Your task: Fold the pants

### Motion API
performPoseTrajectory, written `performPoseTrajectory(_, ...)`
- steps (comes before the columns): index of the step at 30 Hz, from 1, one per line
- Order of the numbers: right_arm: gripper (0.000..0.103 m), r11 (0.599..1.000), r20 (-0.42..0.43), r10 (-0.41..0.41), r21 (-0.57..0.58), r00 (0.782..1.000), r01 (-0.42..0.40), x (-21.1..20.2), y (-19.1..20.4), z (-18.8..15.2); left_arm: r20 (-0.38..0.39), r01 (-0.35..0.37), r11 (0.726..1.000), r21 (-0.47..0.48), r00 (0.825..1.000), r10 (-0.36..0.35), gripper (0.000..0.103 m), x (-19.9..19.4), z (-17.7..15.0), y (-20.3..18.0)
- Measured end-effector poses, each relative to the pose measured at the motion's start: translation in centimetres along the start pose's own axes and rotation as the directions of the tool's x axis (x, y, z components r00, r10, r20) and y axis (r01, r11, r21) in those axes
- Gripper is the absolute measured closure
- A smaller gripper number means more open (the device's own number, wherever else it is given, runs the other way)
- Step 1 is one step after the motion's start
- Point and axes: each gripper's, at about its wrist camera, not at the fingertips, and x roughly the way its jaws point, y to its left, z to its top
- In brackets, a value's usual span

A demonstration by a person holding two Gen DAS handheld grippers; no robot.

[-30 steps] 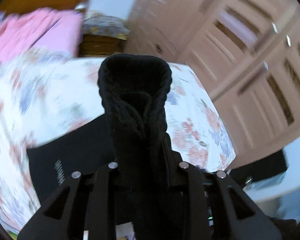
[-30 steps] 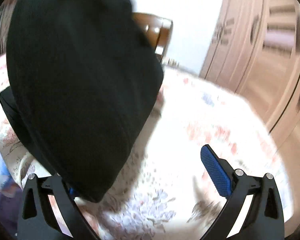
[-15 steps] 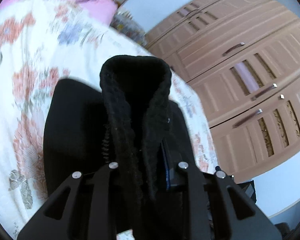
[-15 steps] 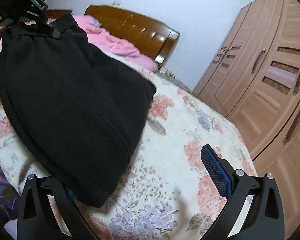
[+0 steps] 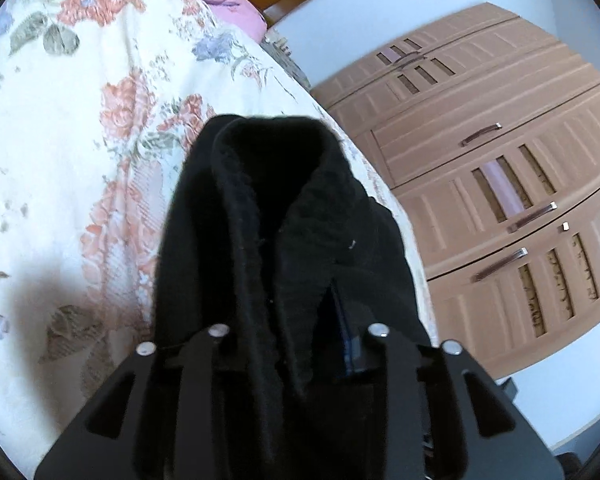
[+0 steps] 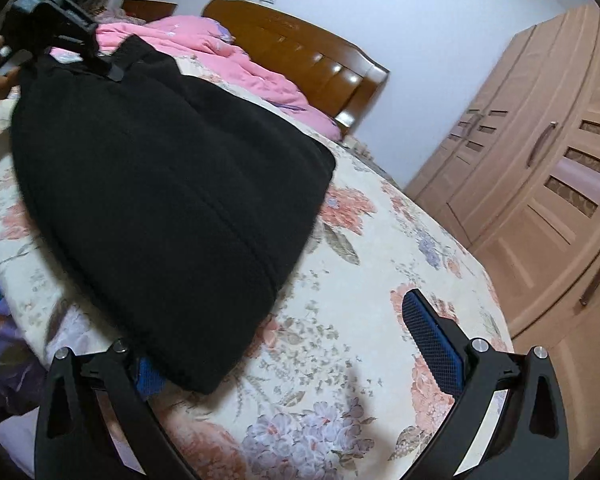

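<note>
The black pants [image 6: 160,208] lie in a folded bundle on the floral bedspread [image 6: 360,320]. My left gripper [image 5: 296,320] is shut on the pants' ribbed black edge [image 5: 268,208], which covers its fingers. It also shows in the right wrist view [image 6: 100,60], clamped on the far top end of the pants. My right gripper [image 6: 284,344] is open. Its right blue pad [image 6: 432,340] is bare. The near end of the pants drapes over its left finger [image 6: 148,376].
A pink quilt [image 6: 228,60] and a wooden headboard [image 6: 308,56] are at the far end of the bed. A tan wardrobe [image 6: 540,184] stands to the right. The bed edge drops off at the lower left [image 6: 4,320].
The pants have come down from hanging in the air onto the bedspread. My left gripper has moved toward the head of the bed with the edge in it. My right gripper has stayed open.
</note>
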Motion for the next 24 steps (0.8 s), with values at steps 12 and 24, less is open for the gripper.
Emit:
performPoseTrajectory(12, 0.005, 0.969, 0.104, 0.186, 0.145, 0.977, -0.200, -4.0, -3.4, -2.4, 0.195, -0.046, 0.993, 0.110, 0.980, 0.023, 0.024, -7.8, -0.1, -5.3)
performPoseTrajectory(24, 0.005, 0.954, 0.154, 0.192, 0.205, 0.969, -0.221, -4.3, -4.8, -1.7, 0.068, -0.113, 0.986, 0.120, 0.992, 0.106, 0.071, -0.6, 1.4, -3.5)
